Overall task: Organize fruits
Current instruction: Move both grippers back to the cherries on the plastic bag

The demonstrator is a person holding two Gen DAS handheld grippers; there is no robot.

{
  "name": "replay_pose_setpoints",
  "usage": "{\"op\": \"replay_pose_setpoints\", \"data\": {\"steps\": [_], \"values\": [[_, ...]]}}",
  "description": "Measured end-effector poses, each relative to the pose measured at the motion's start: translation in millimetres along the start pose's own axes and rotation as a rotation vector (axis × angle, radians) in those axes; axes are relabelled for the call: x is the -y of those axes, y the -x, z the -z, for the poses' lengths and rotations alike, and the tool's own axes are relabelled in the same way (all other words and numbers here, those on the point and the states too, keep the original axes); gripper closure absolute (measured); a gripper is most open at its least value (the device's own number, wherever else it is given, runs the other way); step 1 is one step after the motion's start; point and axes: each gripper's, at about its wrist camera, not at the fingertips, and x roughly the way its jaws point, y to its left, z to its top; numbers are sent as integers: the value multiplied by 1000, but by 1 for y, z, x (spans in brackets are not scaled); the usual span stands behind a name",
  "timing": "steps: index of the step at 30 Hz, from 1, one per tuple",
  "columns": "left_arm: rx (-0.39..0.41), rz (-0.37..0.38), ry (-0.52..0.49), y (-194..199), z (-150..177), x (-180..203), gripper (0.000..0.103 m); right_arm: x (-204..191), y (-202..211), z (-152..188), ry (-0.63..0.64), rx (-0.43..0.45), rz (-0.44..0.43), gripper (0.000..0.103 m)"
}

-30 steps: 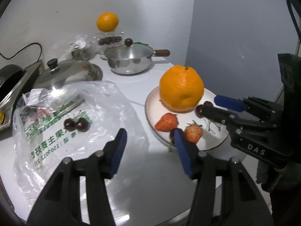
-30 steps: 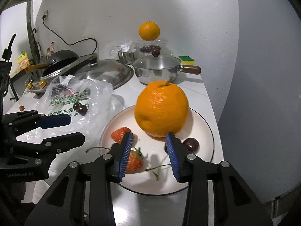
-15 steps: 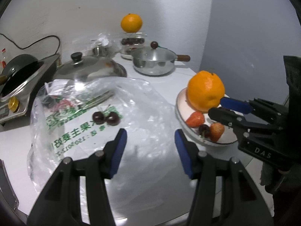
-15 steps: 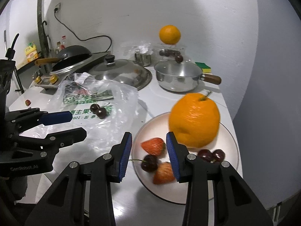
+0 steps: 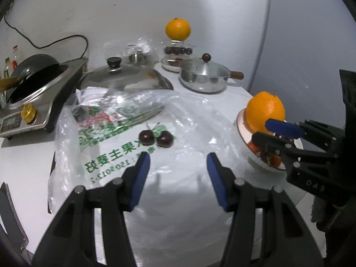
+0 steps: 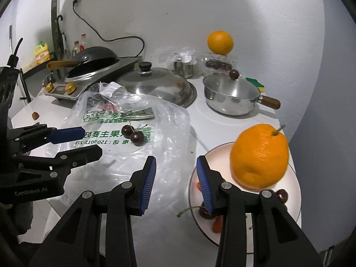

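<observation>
Countertop (image 6: 222, 120), white, catalogued from the left of the frame to the right. Upper left: induction cooker (image 6: 73, 89) with brass-coloured knobs, bearing a black wok (image 6: 93, 59); bottles stand behind it by the wall. Lower left in the right wrist view: left gripper (image 6: 76, 143), blue-padded, jaws partly apart and holding nothing, hovering over the near edge of the plastic bag. Centre left: clear plastic bag (image 5: 115, 133) with green print, lying flat and crumpled on the counter; two dark cherries (image 5: 155, 138) rest touching each other on its printed area, stems up. One small red fruit (image 6: 35, 115) lies alone on the counter at far left, too small to identify. Centre, behind the bag: large domed steel lid (image 6: 155, 84) with a black knob. Centre bottom in the right wrist view: right gripper (image 6: 175, 182), blue pads partly apart, empty, poised above the counter between bag and plate. Upper centre right: steel saucepan (image 6: 231, 98) with lid and wooden handle; a yellow-green sponge (image 6: 255, 83) beside it; behind, a glass container of cherries (image 6: 219, 64) topped by a small orange (image 6: 220, 42). Right: pale plate (image 6: 293, 184) near the counter's edge, holding a large orange (image 6: 259, 158) with stem, dark cherries (image 6: 281, 195) at its near side, and red strawberry pieces (image 6: 217, 224) partly hidden behind the right gripper's finger.
</observation>
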Motion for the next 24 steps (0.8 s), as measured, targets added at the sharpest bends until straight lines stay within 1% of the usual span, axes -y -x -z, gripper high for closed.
{"op": "replay_pose_setpoints", "data": {"steps": [7, 14, 24], "values": [[-3, -9, 29, -3, 3, -19, 48, -19, -15, -9, 28, -10, -23, 63], [-10, -32, 51, -9, 1, -36, 48, -39, -34, -18, 53, -24, -66, 63], [-28, -45, 72, -28, -2, -59, 48, -52, -65, -30, 78, -58, -99, 63]]}}
